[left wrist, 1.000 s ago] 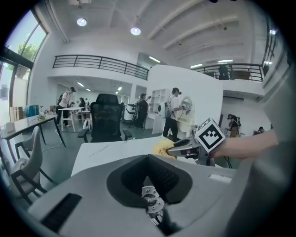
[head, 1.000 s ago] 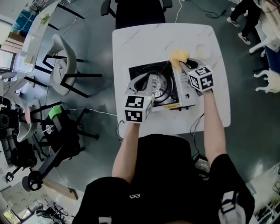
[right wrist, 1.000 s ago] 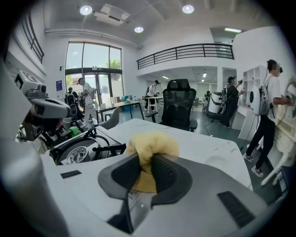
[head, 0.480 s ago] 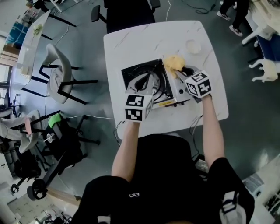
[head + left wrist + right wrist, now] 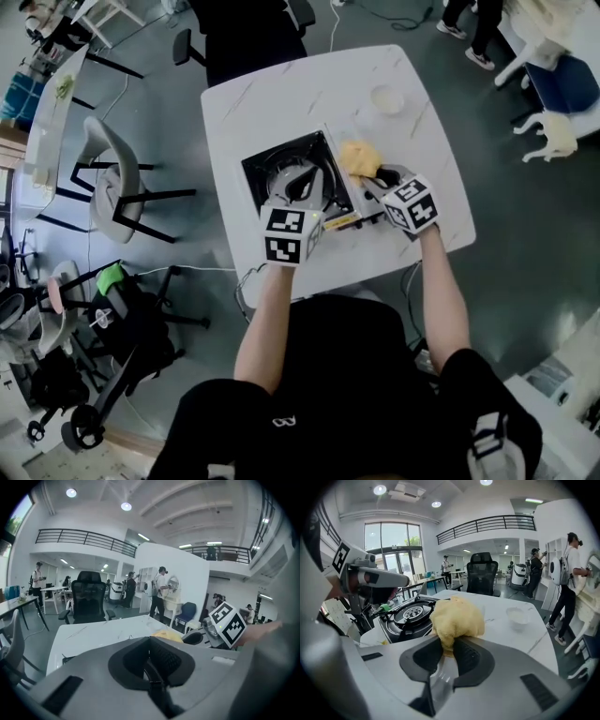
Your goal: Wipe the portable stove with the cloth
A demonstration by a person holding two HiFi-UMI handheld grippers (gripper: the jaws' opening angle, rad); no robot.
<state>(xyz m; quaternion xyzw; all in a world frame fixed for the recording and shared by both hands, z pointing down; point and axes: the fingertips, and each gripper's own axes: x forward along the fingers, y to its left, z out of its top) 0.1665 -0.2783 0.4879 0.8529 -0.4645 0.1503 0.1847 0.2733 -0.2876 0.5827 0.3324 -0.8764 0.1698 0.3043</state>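
Yellow cloth (image 5: pixel 457 616), bunched into a soft lump, pinched at its near end by the right gripper (image 5: pixel 447 648). Jaws drawn in tight on the fabric, with only cloth between the pads. Centre of the right gripper view; a little right of centre in the head view, at the right-hand edge of the stove (image 5: pixel 264 164).

Stove: black top, silver sides, squarish, on a white table (image 5: pixel 253 94). Set slightly askew, front edge sloping down toward the right of the head view. Round burner (image 5: pixel 411 613) in the middle of the black top.

Governing relation: burner and nearly all of the black top to the left of the cloth, in both the head view and the right gripper view. Cloth at the stove's right margin, not yet out over the burner. Right gripper the one with the cloth, and the nearer to that edge.

Left gripper (image 5: pixel 149 651): jaws brought together, nothing between them. Lies in the head view over the front part of the burner, pointing up the frame; shows at upper left of the right gripper view, above the burner.

Judgement: next stroke probably a sweep toward the left of the frame, across the stove's width. Left gripper directly in that path, so likely to need lifting clear or shifting to the stove's left edge.

Small white bowl (image 5: pixel 386 98): upper right of the table, well apart from the stove, out of the sweep.
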